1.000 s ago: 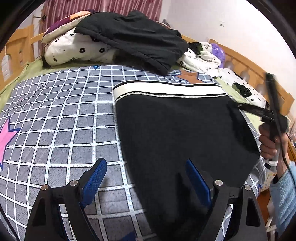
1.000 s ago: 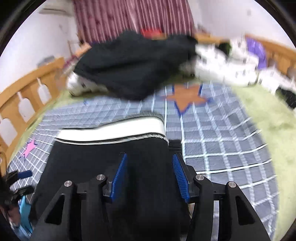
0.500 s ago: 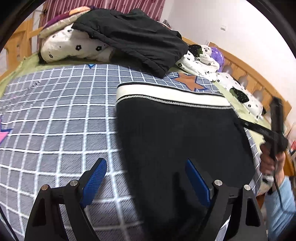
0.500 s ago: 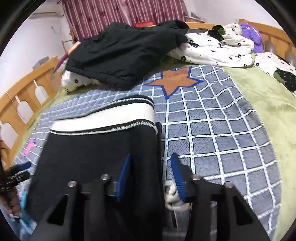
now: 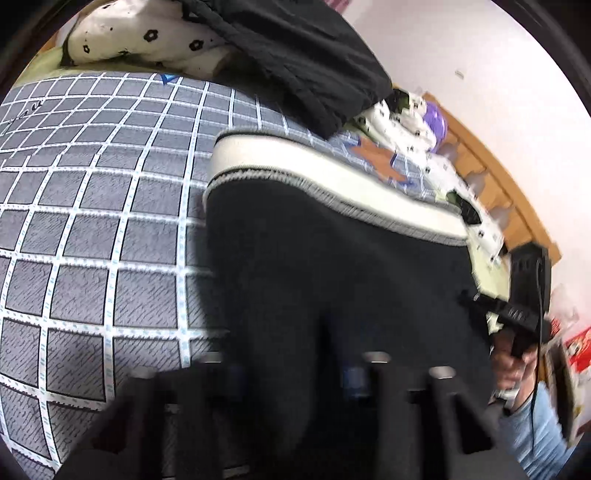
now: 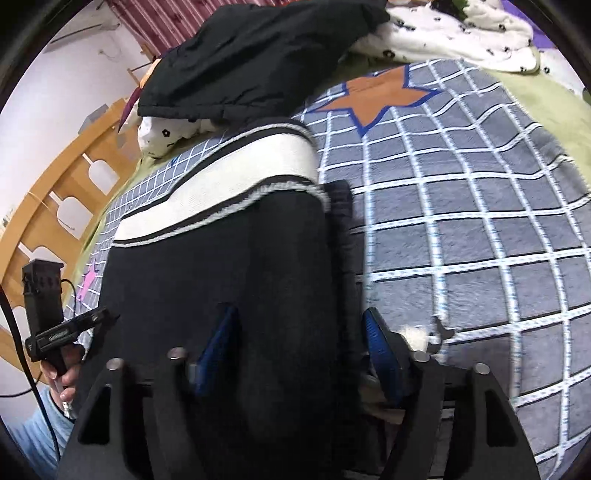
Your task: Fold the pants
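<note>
Black pants (image 5: 332, 266) with a white waistband (image 5: 332, 177) lie on the grey checked bedspread (image 5: 92, 221); they also show in the right wrist view (image 6: 258, 258). My left gripper (image 5: 291, 373) is blurred, its jaws narrowed around a raised ridge of black cloth at the near edge. My right gripper (image 6: 299, 350) straddles the pants' right edge, blue pads (image 6: 380, 347) apart with cloth bunched between them. Each gripper appears in the other's view, hand-held: the right one (image 5: 517, 317) and the left one (image 6: 48, 325).
A black jacket (image 6: 258, 62) lies over white flowered bedding (image 6: 461, 33) at the head of the bed. Wooden bed rails (image 6: 55, 192) run along the sides. An orange star (image 6: 380, 96) marks the bedspread beyond the waistband.
Both grippers have dropped down and forward onto the pants' near edge. The left jaws have closed in from wide open onto a ridge of cloth. The right jaws have taken cloth between them.
</note>
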Motion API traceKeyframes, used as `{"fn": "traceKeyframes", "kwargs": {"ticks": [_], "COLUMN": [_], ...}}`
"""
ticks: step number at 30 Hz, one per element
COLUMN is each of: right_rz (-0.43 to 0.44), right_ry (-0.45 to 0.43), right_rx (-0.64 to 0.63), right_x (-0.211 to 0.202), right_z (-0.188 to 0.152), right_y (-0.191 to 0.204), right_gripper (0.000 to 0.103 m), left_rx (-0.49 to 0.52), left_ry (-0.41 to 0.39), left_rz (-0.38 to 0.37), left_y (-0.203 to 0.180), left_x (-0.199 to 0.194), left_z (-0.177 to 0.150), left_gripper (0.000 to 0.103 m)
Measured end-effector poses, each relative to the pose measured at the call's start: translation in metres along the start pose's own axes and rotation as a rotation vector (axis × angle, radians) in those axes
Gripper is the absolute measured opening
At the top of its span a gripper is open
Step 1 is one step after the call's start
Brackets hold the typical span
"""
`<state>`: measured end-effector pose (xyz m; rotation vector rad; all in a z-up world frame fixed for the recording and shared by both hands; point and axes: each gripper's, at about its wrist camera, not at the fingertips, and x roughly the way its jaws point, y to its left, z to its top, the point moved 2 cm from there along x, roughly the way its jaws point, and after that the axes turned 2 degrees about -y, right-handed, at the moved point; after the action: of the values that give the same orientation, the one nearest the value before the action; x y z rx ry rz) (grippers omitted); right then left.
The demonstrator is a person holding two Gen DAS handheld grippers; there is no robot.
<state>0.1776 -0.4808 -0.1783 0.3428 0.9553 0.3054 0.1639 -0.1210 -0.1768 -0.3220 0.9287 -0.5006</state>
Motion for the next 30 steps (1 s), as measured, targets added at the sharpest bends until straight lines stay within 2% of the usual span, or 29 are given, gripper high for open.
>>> {"fn": "traceKeyframes", "kwargs": {"ticks": [1,2,3,4,5,6,7,9,10,14,16,19,21,23,24,25,27,30], "right_rz": [-0.020,-0.040,-0.040,-0.021,0.011,0.025,0.016,-0.032,-0.013,0.134,0.196,0.242,0.201,0.024,-0.027,-0.021,-0.062,-0.237], "right_ry": [-0.002,-0.004,-0.015,-0.039,-0.060,-0.089,-0.099,-0.127,-0.136,-0.161,-0.159,-0.139,-0.107,-0.109,-0.109,-0.117,-0.080,-0.094], "right_rx": [0.003,-0.007,-0.013,0.011,0.062,0.118,0.121,0.073,0.067,0.040,0.030,0.020,-0.008,-0.080,-0.120,-0.123,-0.126,-0.303], "right_x": [-0.004,-0.009,-0.015,-0.026,-0.035,-0.043,-0.045,-0.051,-0.053,-0.045,-0.029,0.011,0.047,0.079,0.089,0.088,0.082,0.064], "right_z": [0.001,0.003,0.004,0.007,0.008,0.009,0.009,0.009,0.009,0.011,0.012,0.012,0.009,0.000,-0.004,-0.006,-0.001,0.002], "right_y": [0.005,0.010,0.014,0.017,0.018,0.023,0.030,0.064,0.076,0.142,0.171,0.199,0.204,0.197,0.192,0.187,0.188,0.210], "right_gripper": [0.053,0.045,0.040,0.027,0.023,0.022,0.021,0.021,0.020,0.020,0.020,0.020,0.021,0.031,0.032,0.034,0.039,0.040], "left_rx": [-0.010,-0.020,-0.033,-0.041,-0.049,-0.053,-0.055,-0.071,-0.075,-0.060,-0.067,-0.067,-0.078,-0.086,-0.083,-0.083,-0.075,0.010], "left_ry": [-0.006,-0.013,-0.025,-0.029,-0.036,-0.044,-0.054,-0.084,-0.095,-0.151,-0.141,-0.117,-0.068,-0.028,-0.028,-0.043,-0.063,-0.114], "left_rz": [0.001,-0.008,-0.040,-0.060,-0.079,-0.090,-0.094,-0.099,-0.096,0.016,0.096,0.177,0.201,0.241,0.252,0.251,0.255,0.371], "left_y": [-0.002,-0.002,-0.002,-0.001,0.000,0.002,0.004,0.013,0.019,0.061,0.091,0.124,0.149,0.168,0.175,0.178,0.179,0.165], "left_x": [-0.005,-0.008,-0.016,-0.021,-0.027,-0.033,-0.043,-0.062,-0.071,-0.124,-0.144,-0.149,-0.135,-0.113,-0.106,-0.105,-0.113,-0.133], "left_z": [0.004,0.006,0.009,0.012,0.015,0.018,0.022,0.030,0.035,0.056,0.066,0.066,0.057,0.043,0.038,0.034,0.034,0.042], "left_gripper": [0.020,0.018,0.017,0.015,0.014,0.012,0.011,0.011,0.011,0.011,0.011,0.012,0.016,0.025,0.035,0.041,0.043,0.042]}}
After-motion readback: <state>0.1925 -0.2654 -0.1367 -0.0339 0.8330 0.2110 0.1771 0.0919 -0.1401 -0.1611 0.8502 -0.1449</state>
